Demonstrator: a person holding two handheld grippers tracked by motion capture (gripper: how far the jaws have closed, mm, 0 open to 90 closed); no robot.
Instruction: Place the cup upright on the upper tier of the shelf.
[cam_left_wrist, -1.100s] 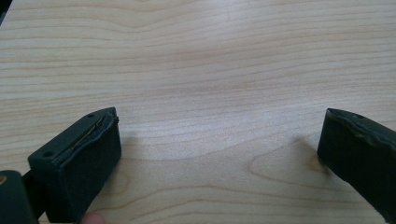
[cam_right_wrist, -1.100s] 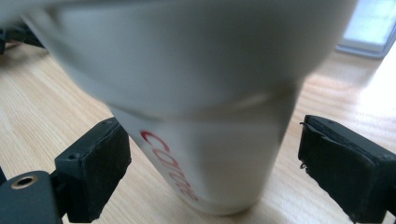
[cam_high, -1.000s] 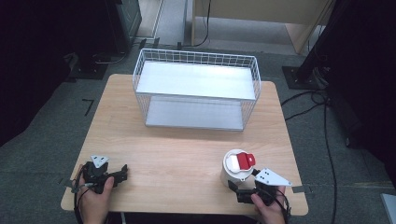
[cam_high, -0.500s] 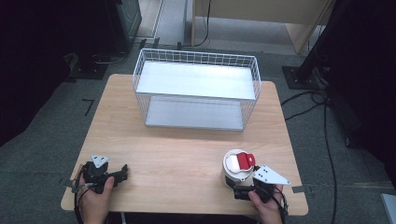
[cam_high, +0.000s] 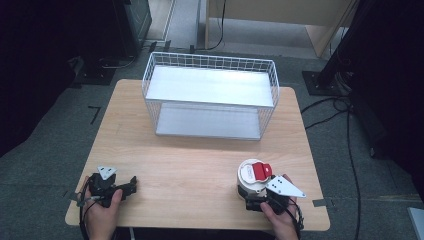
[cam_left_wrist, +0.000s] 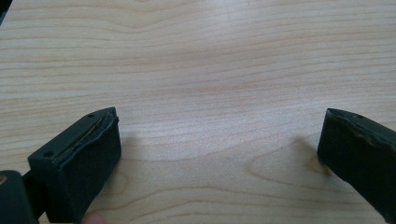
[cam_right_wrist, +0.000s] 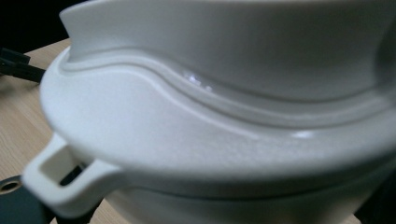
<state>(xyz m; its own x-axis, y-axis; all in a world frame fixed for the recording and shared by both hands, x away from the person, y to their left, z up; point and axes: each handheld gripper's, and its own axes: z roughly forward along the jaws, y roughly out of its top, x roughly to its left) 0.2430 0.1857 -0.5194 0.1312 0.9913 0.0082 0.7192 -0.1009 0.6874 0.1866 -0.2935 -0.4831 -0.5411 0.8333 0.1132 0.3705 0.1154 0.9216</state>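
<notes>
Two grippers low on the tabletop (cam_high: 200, 170).
Left gripper (cam_high: 131, 183) gapes wide, empty; right gripper (cam_high: 250, 202) presses against the white container (cam_high: 252, 179), grip unclear.

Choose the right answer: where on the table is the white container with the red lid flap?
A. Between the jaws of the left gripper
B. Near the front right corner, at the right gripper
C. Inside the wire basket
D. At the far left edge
B: in the high view the container stands on the table near its front right corner, right at the right gripper, well apart from the basket.
</notes>
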